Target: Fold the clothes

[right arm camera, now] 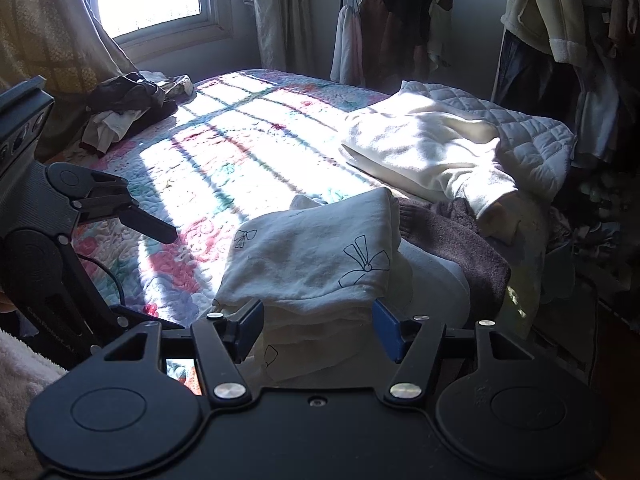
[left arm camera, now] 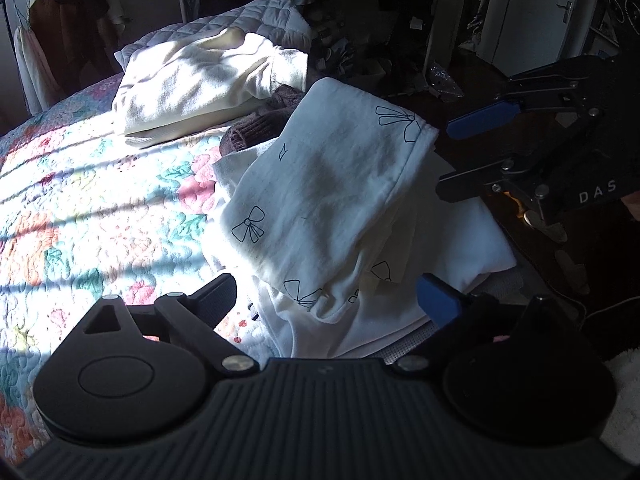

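A folded white garment with black bow prints point(left arm camera: 328, 200) point(right arm camera: 316, 264) lies on top of a stack of white clothes at the near corner of the bed. My left gripper point(left arm camera: 326, 292) is open, its fingers wide apart just in front of the stack. My right gripper point(right arm camera: 318, 328) is open, its blue pads on either side of the stack's near edge, holding nothing. It also shows at the right of the left wrist view point(left arm camera: 460, 156). The left gripper shows at the left of the right wrist view point(right arm camera: 160, 232).
A brown knit garment point(right arm camera: 452, 240) lies beside the stack. A folded cream garment point(left arm camera: 200, 80) point(right arm camera: 424, 148) rests on a white quilted pad point(right arm camera: 532, 136). A heap of dark clothes point(right arm camera: 128, 108) sits near the window. The floral quilt point(left arm camera: 80, 208) covers the bed. A clothes rack point(right arm camera: 400, 20) stands behind.
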`<state>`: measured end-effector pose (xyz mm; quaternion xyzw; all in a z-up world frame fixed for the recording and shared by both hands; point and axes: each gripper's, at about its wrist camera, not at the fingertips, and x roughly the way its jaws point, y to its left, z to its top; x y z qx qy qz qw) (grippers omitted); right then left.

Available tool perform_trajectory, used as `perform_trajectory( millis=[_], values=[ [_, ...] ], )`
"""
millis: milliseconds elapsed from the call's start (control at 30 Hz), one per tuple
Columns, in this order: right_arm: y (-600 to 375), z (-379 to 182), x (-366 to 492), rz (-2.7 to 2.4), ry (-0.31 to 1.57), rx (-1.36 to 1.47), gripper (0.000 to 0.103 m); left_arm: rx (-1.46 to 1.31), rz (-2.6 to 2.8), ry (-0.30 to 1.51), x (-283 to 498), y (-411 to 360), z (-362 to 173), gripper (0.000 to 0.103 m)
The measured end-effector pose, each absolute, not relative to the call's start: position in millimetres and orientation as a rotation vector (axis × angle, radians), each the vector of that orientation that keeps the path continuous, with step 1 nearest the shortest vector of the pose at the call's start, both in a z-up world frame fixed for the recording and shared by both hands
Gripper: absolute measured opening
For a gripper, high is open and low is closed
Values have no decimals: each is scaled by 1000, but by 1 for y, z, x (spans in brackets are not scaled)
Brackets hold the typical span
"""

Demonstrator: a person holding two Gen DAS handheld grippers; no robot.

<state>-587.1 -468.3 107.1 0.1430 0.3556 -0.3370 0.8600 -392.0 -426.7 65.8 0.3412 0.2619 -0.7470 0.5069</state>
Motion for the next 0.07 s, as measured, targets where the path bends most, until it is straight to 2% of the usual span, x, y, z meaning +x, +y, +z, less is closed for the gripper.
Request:
perform_trajectory(
  millis=[67],
  values=[
    [-468, 106, -587, -708, 748, 299, 65, 836, -1787, 656, -392, -429, 64, 98]
  ],
)
